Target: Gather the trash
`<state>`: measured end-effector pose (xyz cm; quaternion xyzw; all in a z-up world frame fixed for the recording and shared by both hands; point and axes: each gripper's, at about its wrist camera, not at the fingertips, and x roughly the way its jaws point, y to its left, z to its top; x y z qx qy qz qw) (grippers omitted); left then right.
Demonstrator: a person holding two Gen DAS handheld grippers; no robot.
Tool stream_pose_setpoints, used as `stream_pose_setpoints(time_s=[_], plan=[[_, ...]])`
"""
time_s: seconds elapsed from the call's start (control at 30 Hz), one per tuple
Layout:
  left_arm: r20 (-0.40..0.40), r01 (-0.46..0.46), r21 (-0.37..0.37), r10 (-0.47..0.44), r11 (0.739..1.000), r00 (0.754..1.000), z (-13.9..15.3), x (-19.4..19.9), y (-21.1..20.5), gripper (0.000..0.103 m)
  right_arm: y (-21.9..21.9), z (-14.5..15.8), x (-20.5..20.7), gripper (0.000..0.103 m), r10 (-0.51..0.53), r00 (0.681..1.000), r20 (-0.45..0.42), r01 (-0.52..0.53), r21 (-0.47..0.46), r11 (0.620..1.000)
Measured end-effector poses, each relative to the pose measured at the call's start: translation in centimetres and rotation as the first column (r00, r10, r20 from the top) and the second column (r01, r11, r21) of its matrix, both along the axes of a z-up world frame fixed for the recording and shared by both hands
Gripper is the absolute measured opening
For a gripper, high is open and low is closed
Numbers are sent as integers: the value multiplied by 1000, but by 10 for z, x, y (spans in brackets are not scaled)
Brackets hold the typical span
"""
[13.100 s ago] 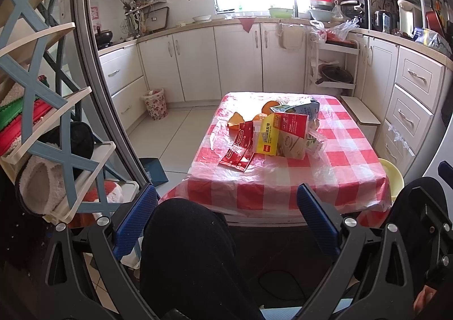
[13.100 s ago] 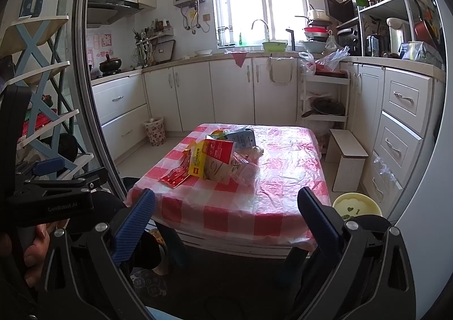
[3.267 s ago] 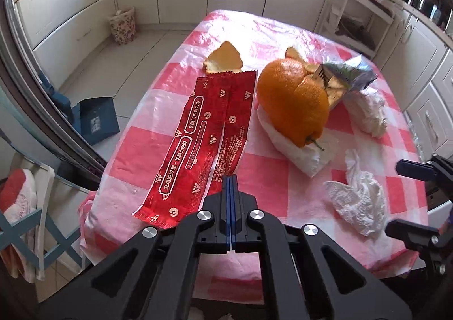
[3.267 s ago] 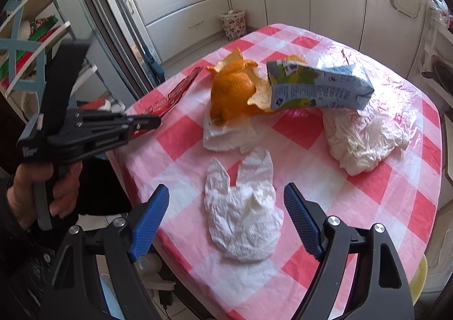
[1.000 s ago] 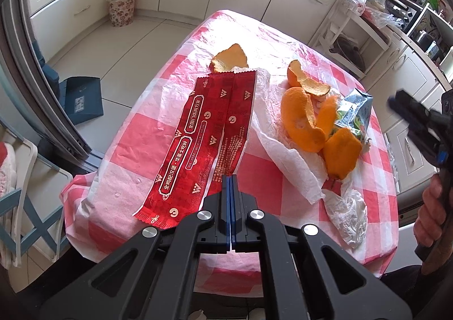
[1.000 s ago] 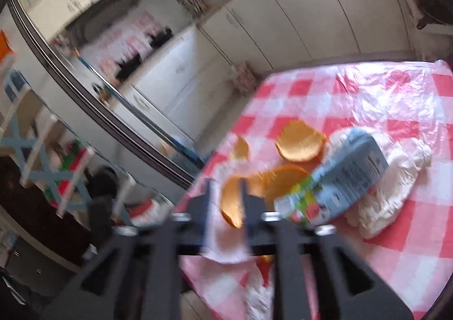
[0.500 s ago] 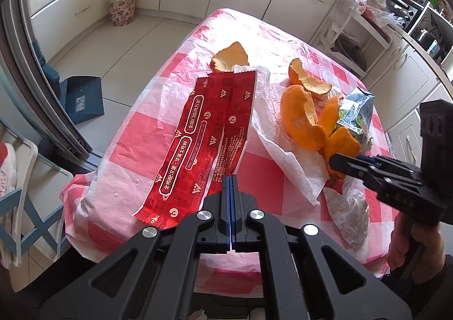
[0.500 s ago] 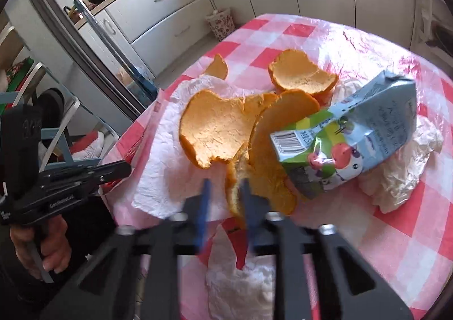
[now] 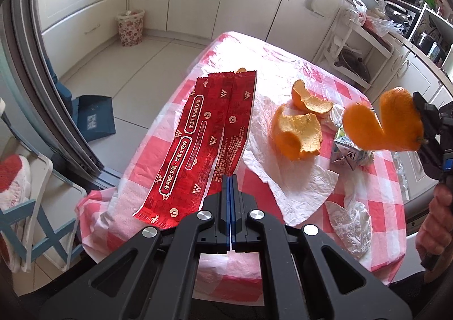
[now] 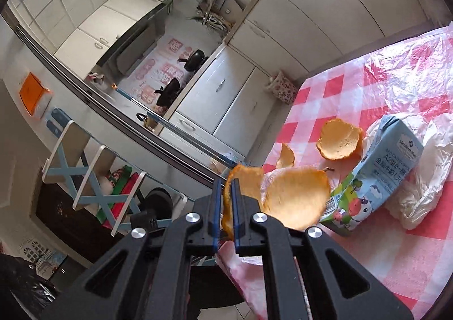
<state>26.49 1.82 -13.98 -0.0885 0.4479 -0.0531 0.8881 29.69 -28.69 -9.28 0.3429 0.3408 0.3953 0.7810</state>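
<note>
My left gripper (image 9: 230,178) is shut on the near edge of a long red wrapper (image 9: 209,138), which lies on the red-checked table (image 9: 368,184). My right gripper (image 10: 226,184) is shut on a large piece of orange peel (image 10: 294,201) and holds it in the air above the table; it also shows at the right of the left wrist view (image 9: 396,127). More orange peel (image 9: 297,133) lies on a white tissue (image 9: 297,178). A blue milk carton (image 10: 376,178) lies on its side. Crumpled white tissues (image 9: 351,223) lie near the table's front edge.
A small floral waste bin (image 9: 130,26) stands on the floor by the far cabinets. A blue dustpan (image 9: 93,118) lies on the floor left of the table. A shoe rack (image 9: 25,206) stands at the left. A sliding door frame (image 9: 42,79) runs along the left.
My right gripper has lifted the large orange peel off the table and raised it to the right. The left gripper stays shut on the red wrapper, and its view has shifted slightly.
</note>
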Motion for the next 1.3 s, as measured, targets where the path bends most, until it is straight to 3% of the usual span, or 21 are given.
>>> stream_pose_setpoints(time_s=[0.27, 0.4, 0.47, 0.5, 0.53, 0.7, 0.77, 0.87, 0.9, 0.93, 0.97, 1.07, 1.2, 1.3], plan=[[68, 13, 84, -19, 996, 998, 12, -7, -12, 1, -12, 19, -13, 8, -12, 998, 56, 10, 38, 999], [69, 20, 91, -27, 996, 997, 13, -9, -14, 1, -11, 21, -20, 8, -5, 998, 60, 9, -68, 998], [68, 17, 90, -23, 996, 997, 12, -9, -13, 1, -5, 13, -19, 21, 7, 1000, 5, -6, -161, 987], [64, 15, 83, -20, 996, 998, 12, -9, -11, 1, -1, 7, -18, 43, -5, 1000, -22, 0, -235, 972], [60, 13, 76, -17, 997, 998, 11, -9, -10, 1, 2, 2, -19, 56, -22, 999, -34, 10, -303, 953], [42, 12, 53, -14, 999, 999, 7, -7, -9, 1, 29, -42, -16, 56, -11, 993, -121, -59, -555, 830], [41, 16, 54, -18, 998, 999, 6, -7, -10, 1, 39, -58, -13, 55, -8, 991, -136, -76, -604, 793], [42, 16, 60, -19, 998, 999, 5, -9, -12, 1, 51, -70, -7, 48, 0, 991, -131, -84, -631, 771], [42, 13, 60, -16, 998, 999, 6, -9, -11, 1, 54, -74, -5, 38, 1, 991, -130, -84, -637, 766], [43, 10, 57, -13, 998, 999, 6, -9, -10, 1, 56, -77, -2, 21, 3, 991, -133, -88, -639, 764], [45, 5, 54, -8, 999, 999, 7, -9, -8, 1, 56, -77, -1, 13, -2, 992, -128, -81, -641, 763], [52, -2, 45, 0, 999, 999, 10, -9, -7, 1, 46, -62, -5, 8, -5, 996, -87, -47, -586, 809], [95, 9, 18, -11, 1000, 995, 19, -14, -10, 1, 17, -25, -18, 8, 0, 1000, -16, -6, -389, 921], [158, 36, -1, -36, 999, 987, 32, -21, -16, 1, -10, -3, -29, 8, -9, 1000, 26, 15, -240, 971]])
